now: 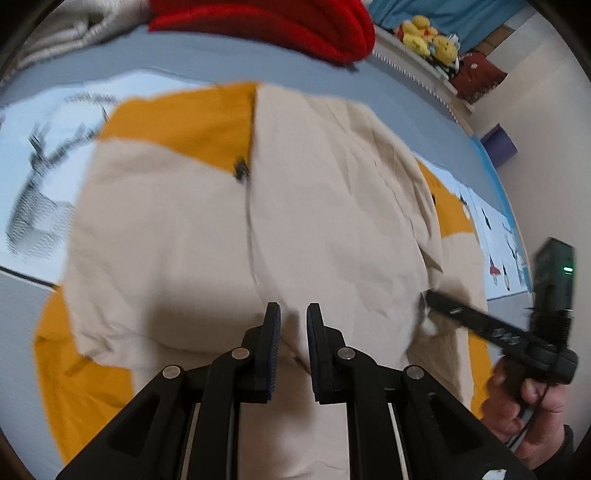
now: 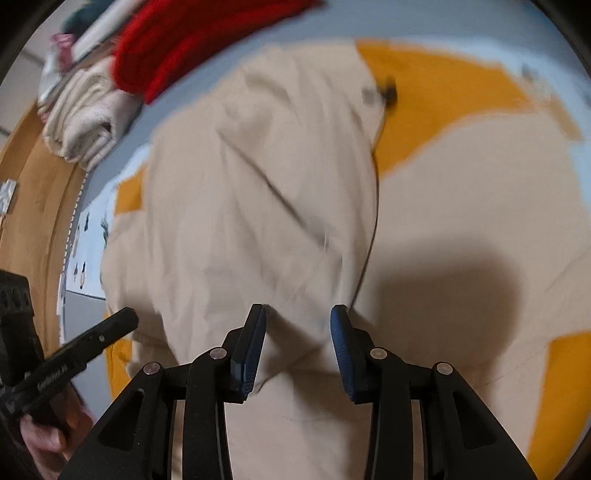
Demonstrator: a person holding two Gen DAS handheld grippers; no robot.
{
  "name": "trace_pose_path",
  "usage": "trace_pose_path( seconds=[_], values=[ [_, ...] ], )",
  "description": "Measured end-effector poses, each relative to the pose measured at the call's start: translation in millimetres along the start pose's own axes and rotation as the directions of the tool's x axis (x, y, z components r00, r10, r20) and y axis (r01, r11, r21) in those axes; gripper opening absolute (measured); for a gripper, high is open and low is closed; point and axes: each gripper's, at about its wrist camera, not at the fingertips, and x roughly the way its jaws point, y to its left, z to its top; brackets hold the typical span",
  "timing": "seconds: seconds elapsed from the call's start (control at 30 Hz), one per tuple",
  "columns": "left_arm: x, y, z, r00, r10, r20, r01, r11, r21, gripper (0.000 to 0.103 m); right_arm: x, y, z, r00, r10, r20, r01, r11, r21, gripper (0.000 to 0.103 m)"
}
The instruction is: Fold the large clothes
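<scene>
The big beige-and-orange garment (image 1: pixel 207 229) lies spread across the grey bed (image 1: pixel 92 70), filling both views. The left gripper (image 1: pixel 293 317) hovers over its near hem with jaws narrowly parted and nothing between them, and the right gripper (image 2: pixel 298 325) hangs jaws wide apart over the beige cloth. A red garment (image 2: pixel 192 33) sits piled at the far edge.

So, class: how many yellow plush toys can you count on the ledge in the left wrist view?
3, clustered on the white ledge at upper right: one at the top, one below it, one to the right. More may be hidden behind them.
</scene>
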Motion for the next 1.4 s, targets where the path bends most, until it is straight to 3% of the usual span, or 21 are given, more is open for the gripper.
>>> trace_pose_path(
  seconds=[0.07, 0.17, 0.27, 0.37, 0.53, 0.6, 0.7, 0.8, 0.87, 1.03, 1.1, 1.17, 1.27, 1.4],
  values=[
    [-14.0, -0.2, 3.1, 0.998, 0.014, 0.054, -0.014, 1.000, 0.007, 0.012, -27.4, 4.1, 4.0, 0.994, -0.013, 0.109, 0.017, 0.999, -0.032, 0.038],
    [-41.9, 6.1, -0.2, 0.992, 0.018, 0.127, -0.020, 1.000, 0.011, 0.012, -74.2, 12.0, 7.7, 0.963, -0.020, 0.270, 0.043, 0.996, -0.077, 0.038],
    [-77.2, 0.6, -10.3, 0.973, 0.026, 0.229, -0.043, 0.997, 0.067, 0.012, -116.9, 20.9, 1.4, 0.916, -0.020, 0.401, 0.069, 0.992, -0.109, 0.038],
    [-106.0, -0.2, -25.7, 0.954, 0.038, 0.297, -0.075, 0.990, 0.117, 0.012, -165.6, 27.5, -14.0, 0.856, -0.024, 0.516, 0.102, 0.987, -0.123, 0.038],
    [-146.5, -0.7, -59.0, 0.930, 0.009, 0.367, -0.081, 0.980, 0.183, 0.012, -227.5, 41.1, -49.0, 0.771, -0.043, 0.636, 0.166, 0.977, -0.135, 0.038],
    [-162.4, 2.8, -70.4, 0.925, -0.002, 0.379, -0.068, 0.983, 0.170, 0.012, -249.9, 44.2, -65.6, 0.741, -0.039, 0.670, 0.186, 0.971, -0.149, 0.038],
    [-192.8, 17.1, -92.4, 0.910, 0.043, 0.412, -0.094, 0.990, 0.104, 0.012, -287.7, 46.5, -99.8, 0.704, -0.043, 0.709, 0.212, 0.966, -0.151, 0.038],
    [-214.3, 35.0, -122.2, 0.907, 0.074, 0.415, -0.101, 0.994, 0.043, 0.012, -308.5, 38.5, -132.3, 0.724, -0.069, 0.686, 0.248, 0.954, -0.166, 0.038],
    [-223.5, 47.7, -143.3, 0.915, 0.090, 0.394, -0.105, 0.994, 0.017, 0.012, -322.7, 20.1, -160.6, 0.749, -0.121, 0.652, 0.279, 0.949, -0.145, 0.038],
    [-239.0, 80.8, -201.1, 0.929, 0.133, 0.346, -0.137, 0.990, -0.012, 0.012, -338.8, -41.9, -225.6, 0.792, -0.221, 0.569, 0.268, 0.963, 0.002, 0.038],
    [-237.1, 97.2, -220.5, 0.945, 0.156, 0.288, -0.143, 0.988, -0.065, 0.012, -336.8, -61.8, -250.1, 0.797, -0.251, 0.550, 0.272, 0.961, 0.044, 0.038],
    [-238.3, 110.7, -235.9, 0.960, 0.104, 0.262, -0.072, 0.989, -0.129, 0.012, -331.8, -81.2, -269.1, 0.813, -0.270, 0.516, 0.256, 0.962, 0.101, 0.038],
    [-235.6, 118.0, -255.7, 0.966, 0.127, 0.227, -0.091, 0.982, -0.165, 0.012, -330.0, -105.1, -285.2, 0.845, -0.218, 0.488, 0.140, 0.972, 0.190, 0.038],
    [-232.5, 123.0, -276.1, 0.981, 0.109, 0.159, -0.071, 0.971, -0.228, 0.012, -321.6, -114.3, -299.5, 0.853, -0.276, 0.443, 0.208, 0.958, 0.197, 0.038]
  ],
)
